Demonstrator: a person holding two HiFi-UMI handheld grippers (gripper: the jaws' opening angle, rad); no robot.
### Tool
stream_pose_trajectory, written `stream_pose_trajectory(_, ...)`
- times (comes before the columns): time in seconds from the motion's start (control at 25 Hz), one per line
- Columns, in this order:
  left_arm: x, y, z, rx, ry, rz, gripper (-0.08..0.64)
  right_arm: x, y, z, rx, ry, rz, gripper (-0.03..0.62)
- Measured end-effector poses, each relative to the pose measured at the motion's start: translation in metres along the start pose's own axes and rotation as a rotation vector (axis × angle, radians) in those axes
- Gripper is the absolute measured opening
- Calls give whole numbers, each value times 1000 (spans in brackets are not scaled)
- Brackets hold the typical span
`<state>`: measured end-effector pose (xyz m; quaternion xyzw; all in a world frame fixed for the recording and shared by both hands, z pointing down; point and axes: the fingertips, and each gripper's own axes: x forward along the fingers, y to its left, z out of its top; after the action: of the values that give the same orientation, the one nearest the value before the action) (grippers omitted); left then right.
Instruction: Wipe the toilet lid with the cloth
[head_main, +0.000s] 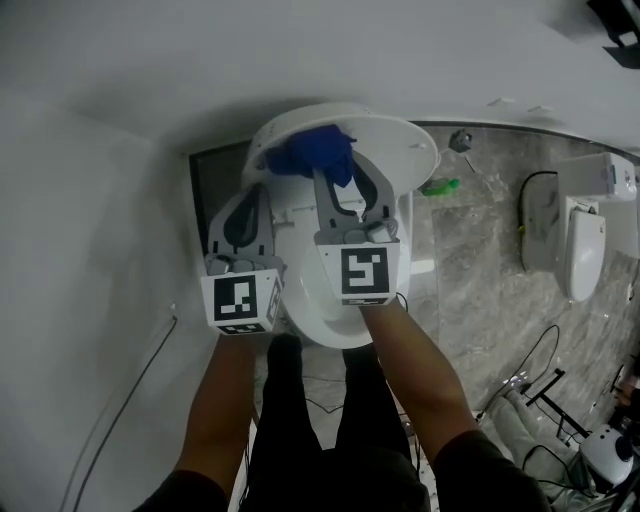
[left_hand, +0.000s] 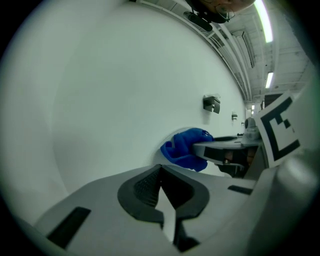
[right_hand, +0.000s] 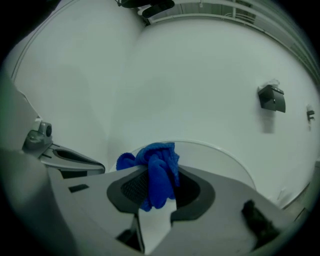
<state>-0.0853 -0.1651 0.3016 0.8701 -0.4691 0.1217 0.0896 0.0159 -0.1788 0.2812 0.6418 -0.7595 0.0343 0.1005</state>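
Right gripper view – right gripper clamps blue cloth – bunched by toilet lid

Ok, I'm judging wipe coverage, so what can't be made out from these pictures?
Head view: where the cloth meets the toilet lid, hidden by the bunched cloth and the right gripper.
Head view: green item beside the lid, too small to identify.
Right gripper view: lid's near part, hidden by that gripper's body.
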Motion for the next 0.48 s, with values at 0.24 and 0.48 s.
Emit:
stream_pose_trajectory(0.24, 14, -38, -5, 0, 9, -32, 9, -15, -57, -15, 1, 29, -91, 112)
stream_pose_trajectory(0.48, 27, -72, -3, 5, 17, -65, 9, -29, -103, -29, 7, 62, -152, 112)
